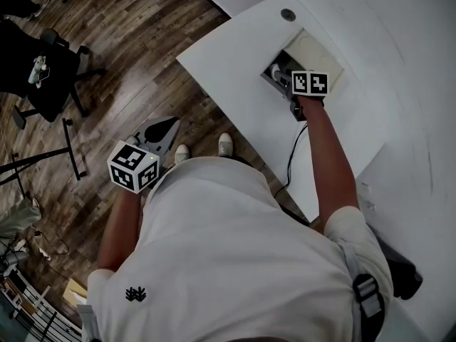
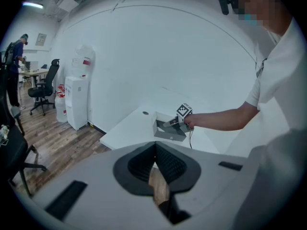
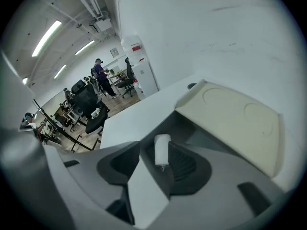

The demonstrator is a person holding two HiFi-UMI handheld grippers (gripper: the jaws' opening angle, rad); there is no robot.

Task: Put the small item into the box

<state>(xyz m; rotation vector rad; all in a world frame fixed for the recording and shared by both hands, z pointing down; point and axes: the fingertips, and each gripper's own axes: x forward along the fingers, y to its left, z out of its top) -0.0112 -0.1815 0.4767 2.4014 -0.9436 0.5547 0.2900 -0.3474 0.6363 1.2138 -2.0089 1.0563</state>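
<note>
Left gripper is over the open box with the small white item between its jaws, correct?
No: it is the right gripper that is over the open box with the small white item between its jaws, as the right gripper view shows.

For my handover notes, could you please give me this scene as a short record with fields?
Setting: a person at a white table, a gripper in each hand
Box: on the table, lid open
Item: small, white, between the right gripper's jaws, over the box
Right gripper: open, not clamped on the item
Left gripper: shut, empty, low at the person's side over the floor
Status: cannot tell whether the item rests in the box
</note>
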